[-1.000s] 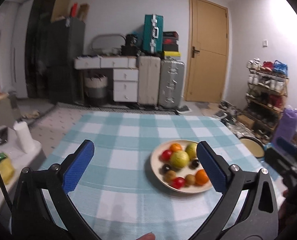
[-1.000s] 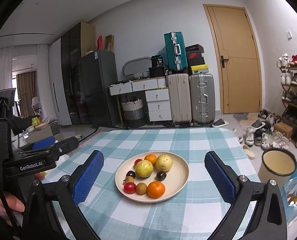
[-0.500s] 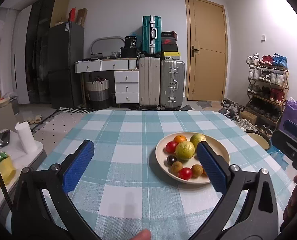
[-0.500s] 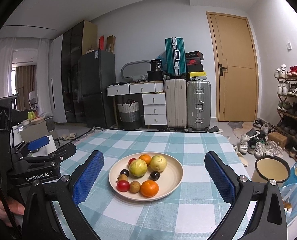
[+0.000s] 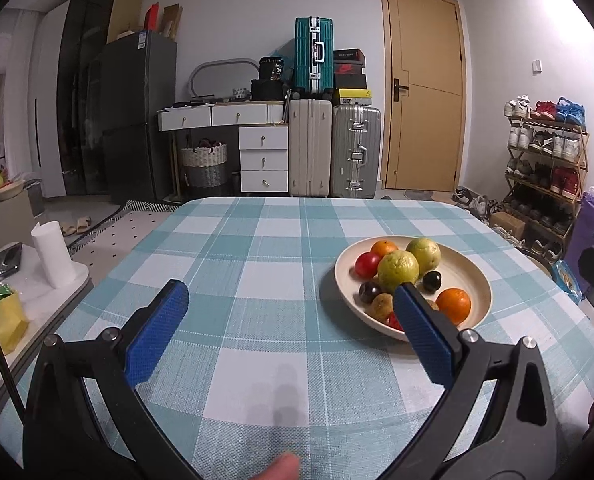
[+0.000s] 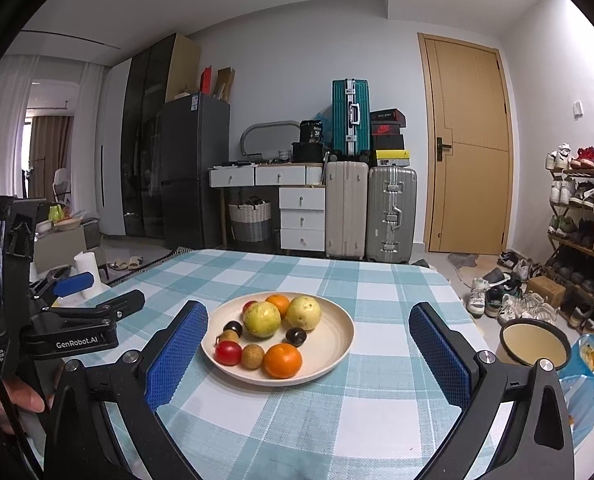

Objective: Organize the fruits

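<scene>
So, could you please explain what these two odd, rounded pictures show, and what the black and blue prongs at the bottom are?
There is no robot here. A person holds a hand-operated, two-finger gripper in each hand, and each gripper carries a wide-angle camera looking forward along its fingers, which is why the room looks bent.

One picture comes from the left gripper, the other from the right gripper. The prongs are each gripper's own fingers with blue pads. Both grippers are open and hold nothing.

In the right view you can also see the left gripper from the side, at the left edge, with the person's hand gripping it.

Ahead is a table with a blue-and-white checked cloth. On it stands a cream plate of fruit: two yellow-green fruits, two oranges, red, dark and small brown ones.
</scene>
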